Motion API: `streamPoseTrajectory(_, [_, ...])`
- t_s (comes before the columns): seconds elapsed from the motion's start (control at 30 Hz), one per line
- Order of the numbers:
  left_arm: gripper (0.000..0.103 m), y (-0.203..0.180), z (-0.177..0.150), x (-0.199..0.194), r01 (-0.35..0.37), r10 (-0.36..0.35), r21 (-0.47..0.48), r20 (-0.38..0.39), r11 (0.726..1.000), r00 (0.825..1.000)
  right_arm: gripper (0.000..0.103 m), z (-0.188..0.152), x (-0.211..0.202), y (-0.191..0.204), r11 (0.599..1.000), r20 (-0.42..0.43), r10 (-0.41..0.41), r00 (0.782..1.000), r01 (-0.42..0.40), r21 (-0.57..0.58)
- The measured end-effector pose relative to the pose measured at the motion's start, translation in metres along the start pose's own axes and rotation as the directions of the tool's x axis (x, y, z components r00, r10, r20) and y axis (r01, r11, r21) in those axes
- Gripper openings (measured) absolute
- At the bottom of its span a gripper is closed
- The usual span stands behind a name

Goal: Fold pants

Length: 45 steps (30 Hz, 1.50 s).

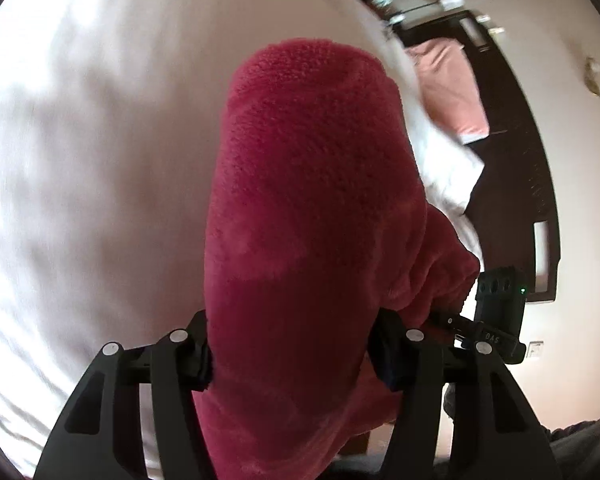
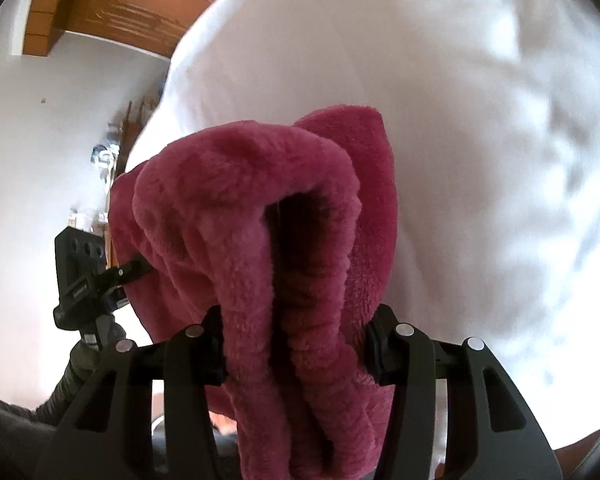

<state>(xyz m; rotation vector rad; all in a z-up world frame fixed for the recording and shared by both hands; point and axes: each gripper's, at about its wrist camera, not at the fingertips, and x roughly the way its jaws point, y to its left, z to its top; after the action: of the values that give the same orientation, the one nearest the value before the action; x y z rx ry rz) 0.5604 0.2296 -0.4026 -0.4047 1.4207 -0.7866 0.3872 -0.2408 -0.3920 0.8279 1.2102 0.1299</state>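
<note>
White bed sheet (image 1: 80,160), pink pillow (image 1: 452,88)

A white bedsheet (image 1: 100,160) fills most of the left wrist view, spreading out ahead of the claw and to its left, softly wrinkled and blurred. Ahead and to the right of the claw lies a pink pillow (image 1: 452,88), and beside it a white pillow (image 1: 448,176) against a dark headboard (image 1: 512,160). On the right wrist view the same white bedsheet (image 2: 460,120) lies ahead and to the right of the claw. To the upper left hangs a wooden ceiling panel (image 2: 112,12) above a white wall (image 2: 40,140).
</note>
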Motion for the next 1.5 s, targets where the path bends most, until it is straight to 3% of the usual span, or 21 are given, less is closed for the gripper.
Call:
streamPoseTrajectory(0.2, [0.058,-0.024,0.078,0.001,0.012,-0.017,0.061,0.092,0.998,0.996,0.050,0.074,-0.005,0.033,0.998,0.111,-0.027,0.993,0.033,-0.054])
streamPoseTrajectory(0.5, [0.059,-0.046,0.175,0.039,-0.017,-0.001,0.131,0.136,0.991,0.991,0.050,0.163,0.007,0.057,0.996,0.194,-0.072,0.978,0.080,-0.036])
streamPoseTrajectory(0.67, [0.059,-0.042,0.205,0.056,-0.051,0.032,0.121,0.153,0.991,0.988,0.050,0.195,0.028,0.048,0.998,0.193,-0.065,0.979,0.069,-0.013])
streamPoseTrajectory(0.9, [0.061,-0.026,0.232,0.079,-0.140,0.128,0.070,0.148,0.988,0.981,0.051,0.213,0.054,0.023,0.998,0.154,-0.067,0.986,0.067,0.003])
streamPoseTrajectory(1.0, [0.066,-0.023,0.242,0.097,-0.220,0.211,0.045,0.150,0.974,0.966,0.053,0.224,0.070,0.013,0.996,0.133,-0.090,0.987,0.087,0.028])
streamPoseTrajectory(1.1, [0.071,-0.026,0.241,0.100,-0.252,0.242,0.046,0.160,0.967,0.957,0.056,0.226,0.078,0.014,0.995,0.130,-0.104,0.986,0.103,0.015])
streamPoseTrajectory(1.2, [0.079,-0.032,0.240,0.104,-0.324,0.307,0.079,0.171,0.943,0.936,0.057,0.222,0.074,0.013,0.993,0.126,-0.116,0.985,0.116,0.011])
streamPoseTrajectory(1.3, [0.081,-0.037,0.240,0.105,-0.355,0.336,0.094,0.174,0.930,0.926,0.058,0.223,0.071,0.017,0.991,0.131,-0.136,0.982,0.137,0.003])
streamPoseTrajectory(1.43, [0.081,-0.056,0.229,0.097,-0.456,0.421,0.155,0.212,0.876,0.882,0.060,0.226,0.063,0.038,0.982,0.174,-0.187,0.967,0.190,-0.001])
streamPoseTrajectory(1.5, [0.081,-0.066,0.223,0.093,-0.497,0.451,0.187,0.241,0.847,0.859,0.060,0.217,0.046,0.052,0.967,0.230,-0.244,0.942,0.255,-0.018])
